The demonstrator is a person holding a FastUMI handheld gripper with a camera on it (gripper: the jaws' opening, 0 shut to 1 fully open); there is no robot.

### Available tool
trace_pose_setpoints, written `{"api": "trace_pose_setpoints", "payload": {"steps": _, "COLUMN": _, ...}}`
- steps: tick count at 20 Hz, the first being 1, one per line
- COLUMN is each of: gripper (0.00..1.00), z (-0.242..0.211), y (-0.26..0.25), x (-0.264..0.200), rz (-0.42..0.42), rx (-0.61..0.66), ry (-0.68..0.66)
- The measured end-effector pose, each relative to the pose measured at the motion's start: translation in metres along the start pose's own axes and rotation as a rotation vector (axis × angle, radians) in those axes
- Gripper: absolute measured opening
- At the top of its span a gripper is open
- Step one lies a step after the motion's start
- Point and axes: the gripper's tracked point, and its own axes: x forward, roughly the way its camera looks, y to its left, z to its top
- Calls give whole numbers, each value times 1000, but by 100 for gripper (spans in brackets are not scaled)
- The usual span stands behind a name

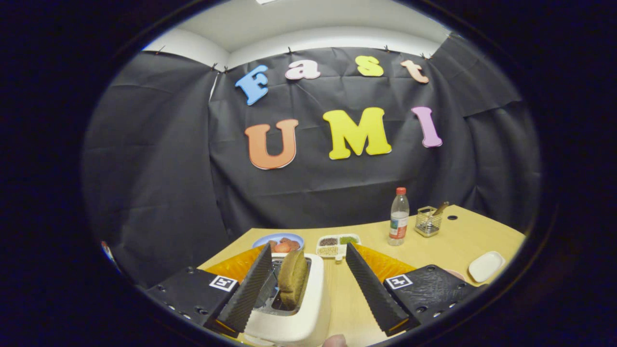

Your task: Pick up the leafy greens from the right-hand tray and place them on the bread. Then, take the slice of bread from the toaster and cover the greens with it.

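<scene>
The gripper (305, 275) hangs over a white toaster (294, 315) with its fingers spread wide — a slice of bread (292, 277) stands upright in the slot between them, touched by neither. Just beyond the fingers lie a blue plate (262, 239) of reddish food and a small divided tray (338, 245). Farther back on the wooden table (448, 248) stand a clear bottle (398, 217) with a red cap and a wire basket (428, 222); a white dish (486, 266) rests to the right.

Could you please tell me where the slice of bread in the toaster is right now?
In the gripper view, the slice of bread stands upright in the slot of the white toaster, between the open hand-held gripper's fingers, nearer its left finger.
</scene>
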Motion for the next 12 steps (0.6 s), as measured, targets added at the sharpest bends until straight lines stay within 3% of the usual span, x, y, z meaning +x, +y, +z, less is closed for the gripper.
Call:
{"api": "trace_pose_setpoints", "payload": {"steps": 4, "gripper": 91, "z": -25, "y": 9, "x": 15, "rz": -25, "rx": -14, "ry": 80}}
{"api": "trace_pose_setpoints", "payload": {"steps": 9, "gripper": 66, "z": -41, "y": 14, "x": 28, "rz": -25, "rx": 16, "ry": 156}}
{"api": "trace_pose_setpoints", "payload": {"steps": 12, "gripper": 43, "z": -41, "y": 12, "x": 32, "rz": -35, "rx": 38, "ry": 161}}
